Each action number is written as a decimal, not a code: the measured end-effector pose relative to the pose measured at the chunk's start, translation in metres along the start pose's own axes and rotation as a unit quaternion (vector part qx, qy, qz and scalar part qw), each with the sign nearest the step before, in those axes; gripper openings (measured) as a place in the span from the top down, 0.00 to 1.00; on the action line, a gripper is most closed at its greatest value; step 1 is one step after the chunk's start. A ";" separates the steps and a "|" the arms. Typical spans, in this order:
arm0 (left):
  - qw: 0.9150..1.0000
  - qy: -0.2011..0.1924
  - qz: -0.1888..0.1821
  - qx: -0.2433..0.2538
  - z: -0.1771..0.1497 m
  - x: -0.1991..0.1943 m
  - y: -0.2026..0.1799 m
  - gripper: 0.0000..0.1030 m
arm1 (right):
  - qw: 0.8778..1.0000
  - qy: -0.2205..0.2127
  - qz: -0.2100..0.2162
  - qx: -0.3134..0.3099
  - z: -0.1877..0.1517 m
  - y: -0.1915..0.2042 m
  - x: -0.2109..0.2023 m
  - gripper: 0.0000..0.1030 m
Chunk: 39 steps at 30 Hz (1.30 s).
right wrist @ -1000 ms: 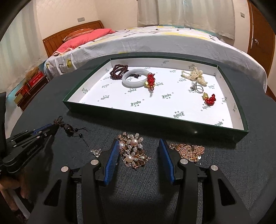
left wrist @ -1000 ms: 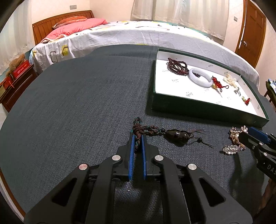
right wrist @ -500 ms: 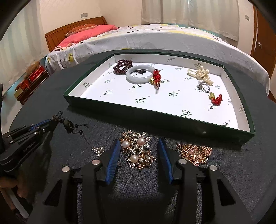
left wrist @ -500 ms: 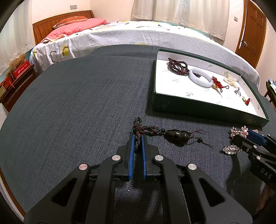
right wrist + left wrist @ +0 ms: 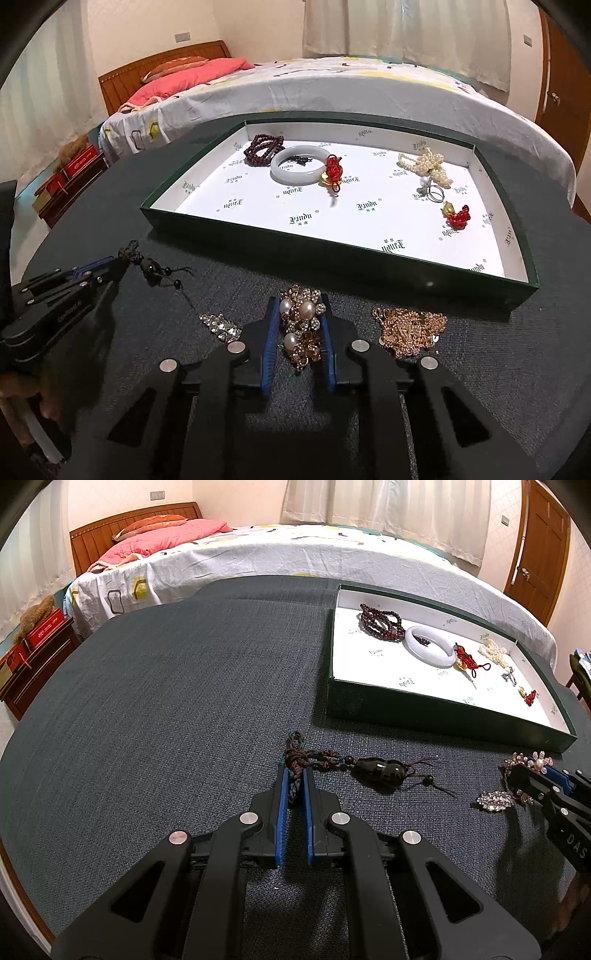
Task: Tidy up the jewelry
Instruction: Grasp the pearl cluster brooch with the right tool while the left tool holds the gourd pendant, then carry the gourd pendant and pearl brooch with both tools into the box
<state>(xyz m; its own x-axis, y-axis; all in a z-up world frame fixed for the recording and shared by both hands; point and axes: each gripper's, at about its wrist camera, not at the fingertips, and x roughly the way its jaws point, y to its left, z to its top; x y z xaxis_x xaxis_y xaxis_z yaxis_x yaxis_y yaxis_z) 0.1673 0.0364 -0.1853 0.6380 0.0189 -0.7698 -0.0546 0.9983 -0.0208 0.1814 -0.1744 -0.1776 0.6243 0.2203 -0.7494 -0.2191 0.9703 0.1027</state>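
My left gripper (image 5: 294, 771) is shut on the knotted cord (image 5: 295, 756) of a dark gourd-bead pendant (image 5: 380, 771) that lies on the dark cloth table. My right gripper (image 5: 298, 306) is closing its jaws around a gold brooch with pearls (image 5: 300, 326); the blue pads touch both of its sides. The green tray (image 5: 332, 254) with a white lining lies just beyond, holding a dark red bead bracelet (image 5: 264, 146), a white bangle (image 5: 299, 168), red knot charms, a pearl piece and a ring. From the left wrist view the right gripper (image 5: 532, 775) shows at the right edge.
A gold chain heap (image 5: 410, 326) lies right of the brooch and a small rhinestone piece (image 5: 219, 325) left of it. The left gripper (image 5: 122, 260) and a hand are at the far left. A bed stands behind the table, a wooden door at the right.
The right gripper's jaws have come together from wide apart onto the pearl brooch. The left gripper has stayed still, shut on the pendant's cord.
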 end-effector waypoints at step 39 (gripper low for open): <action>1.000 -0.013 0.000 0.010 0.000 -0.011 -0.004 0.92 | 0.998 -0.030 -0.043 0.037 -0.017 -0.041 -0.049 0.80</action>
<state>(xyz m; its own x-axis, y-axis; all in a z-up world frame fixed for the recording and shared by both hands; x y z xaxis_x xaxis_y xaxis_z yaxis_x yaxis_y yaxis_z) 0.1605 0.0326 -0.1767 0.6573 0.0194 -0.7533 -0.0393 0.9992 -0.0085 0.1471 -0.2263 -0.1562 0.6822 0.1398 -0.7177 -0.1087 0.9900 0.0896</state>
